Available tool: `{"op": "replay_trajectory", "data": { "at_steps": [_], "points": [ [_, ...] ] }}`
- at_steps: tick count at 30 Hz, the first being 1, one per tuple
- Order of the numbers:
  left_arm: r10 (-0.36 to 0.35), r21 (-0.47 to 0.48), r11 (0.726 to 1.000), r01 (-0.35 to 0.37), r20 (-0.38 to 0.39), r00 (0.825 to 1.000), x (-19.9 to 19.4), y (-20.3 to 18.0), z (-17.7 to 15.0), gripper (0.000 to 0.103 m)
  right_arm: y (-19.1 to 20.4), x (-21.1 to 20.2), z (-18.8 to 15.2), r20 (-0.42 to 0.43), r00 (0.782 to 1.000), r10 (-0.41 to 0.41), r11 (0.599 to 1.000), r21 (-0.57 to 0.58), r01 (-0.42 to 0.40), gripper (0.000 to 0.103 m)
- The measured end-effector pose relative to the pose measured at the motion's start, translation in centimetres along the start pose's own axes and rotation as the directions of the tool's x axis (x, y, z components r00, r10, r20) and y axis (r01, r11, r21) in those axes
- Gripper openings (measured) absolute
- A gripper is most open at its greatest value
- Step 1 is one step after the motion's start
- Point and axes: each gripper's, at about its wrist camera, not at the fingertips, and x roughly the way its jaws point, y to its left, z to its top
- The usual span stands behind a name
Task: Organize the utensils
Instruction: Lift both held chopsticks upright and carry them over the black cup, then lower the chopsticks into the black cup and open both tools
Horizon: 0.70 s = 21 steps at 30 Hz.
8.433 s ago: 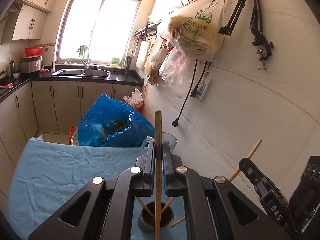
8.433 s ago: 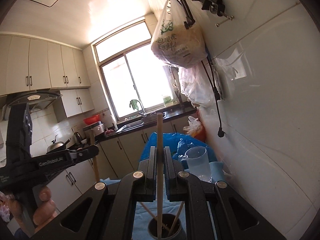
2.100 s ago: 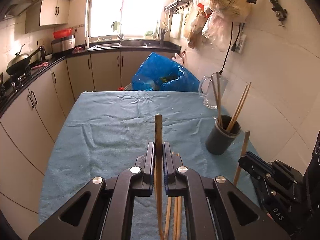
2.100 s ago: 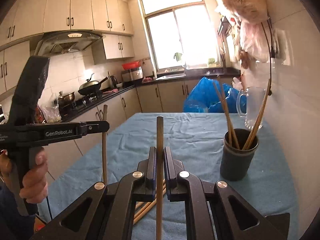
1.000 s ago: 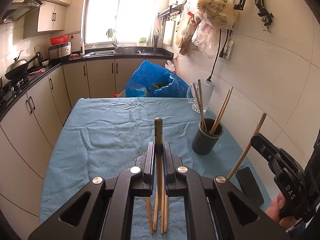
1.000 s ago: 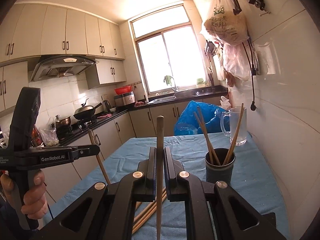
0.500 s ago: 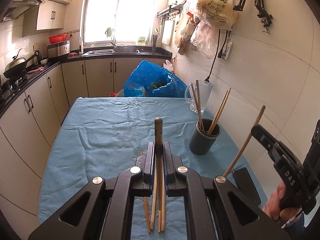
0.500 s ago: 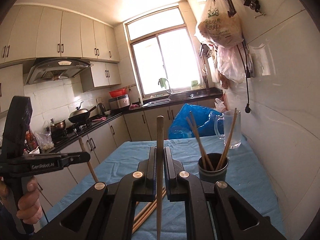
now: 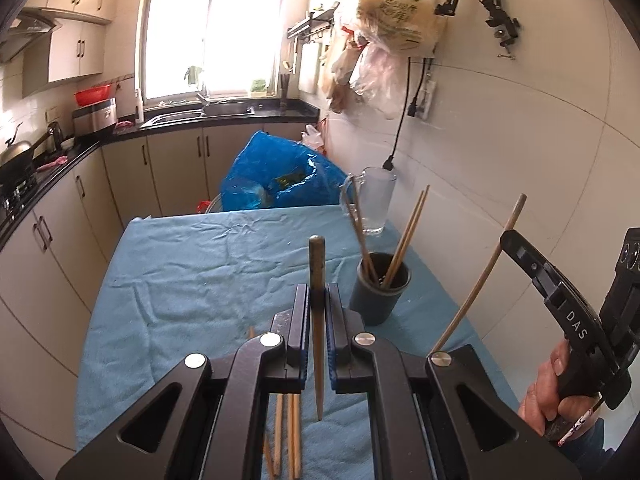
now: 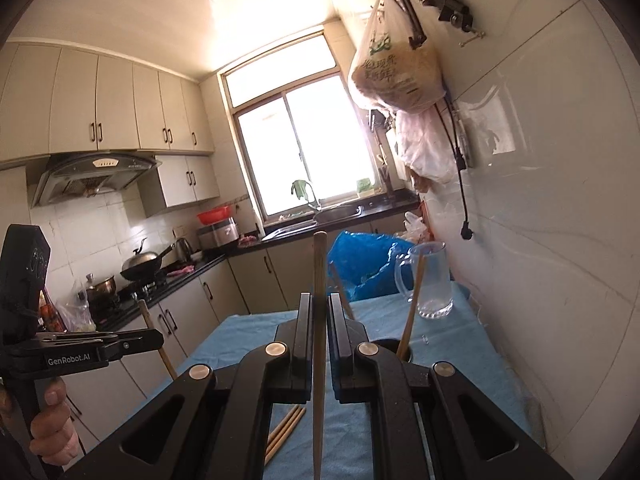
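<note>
A: Start nearest. What's the left hand-held gripper doing?

B: Its jaws are clamped narrow on one chopstick, which stands upright between them, thick end up, tip hanging above the blue cloth.

A: And the right hand-held gripper?

B: Same: pinched tight on its own stick, upright, thin end down. In the left view it shows at the right edge, held by a hand, with that stick leaning out of it.

A: Anything lying loose?

B: A few spare chopsticks lie flat on the cloth just below the left jaws. From the right view they show as a bundle under the frame.

A: Where's the holder?

B: The dark cup stands on the counter a little beyond and to the right of the left gripper, near the tiled wall. Four or so chopsticks already lean in it, fanned apart.

A: Further back?

B: A clear jug stands behind the cup at the counter's far right corner. Past the far edge sits a blue bag, then the sink under the window. Plastic bags hang on the wall.
</note>
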Motion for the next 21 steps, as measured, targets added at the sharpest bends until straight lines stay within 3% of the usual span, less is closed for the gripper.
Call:
{"op": "replay_trajectory", "data": {
  "at_steps": [10,21],
  "points": [
    [-0.038,0.000,0.999,0.038,0.003,0.999,1.5,-1.8,3.0,0.007,-1.5,-0.5,3.0,0.061,0.998,-0.028,1.000,-0.004,0.028,0.008],
    [-0.052,0.005,0.999,0.052,0.066,0.996,3.2,-3.9,7.0,0.007,-4.2,1.9,6.0,0.114,0.988,-0.101,0.995,0.028,0.099,0.008]
  ]
}}
